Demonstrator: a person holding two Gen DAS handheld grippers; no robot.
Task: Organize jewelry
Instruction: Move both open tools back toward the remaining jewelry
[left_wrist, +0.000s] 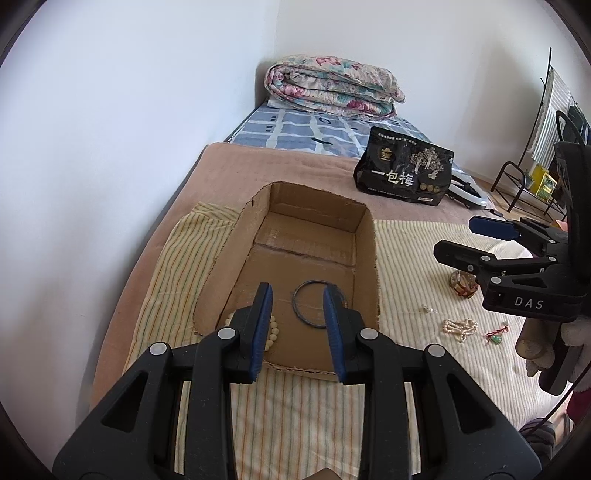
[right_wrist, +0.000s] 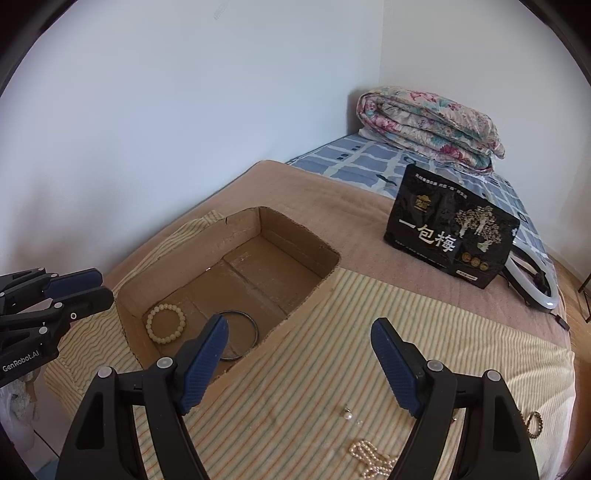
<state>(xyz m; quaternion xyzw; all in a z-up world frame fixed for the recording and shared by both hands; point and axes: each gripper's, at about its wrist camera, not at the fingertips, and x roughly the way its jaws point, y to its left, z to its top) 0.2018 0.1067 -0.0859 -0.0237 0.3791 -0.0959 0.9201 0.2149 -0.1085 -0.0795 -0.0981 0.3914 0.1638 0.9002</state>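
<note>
Both the left gripper (left_wrist: 298, 332) and right gripper (right_wrist: 303, 363) are hovering with jaws open and empty, the left over the cardboard box (left_wrist: 367, 266) holding a beaded bracelet (right_wrist: 165, 323) and dark bangle (left_wrist: 314, 303).

Bedroom corner w/ plain white walls (left_wrist: 129, 110), daylight: bed (left_wrist: 229, 162) against left wall, folded floral quilt (left_wrist: 332, 86) at far end, metal rack (left_wrist: 532, 177) on wood floor (right_wrist: 576, 273) at right.

Bangle (right_wrist: 236, 334): dark ring, flat in cardboard box (right_wrist: 229, 236).
Bead bracelet (right_wrist: 166, 323): cream, flat, same box.
Pearl strand (left_wrist: 460, 327): heaped beside box.
</note>
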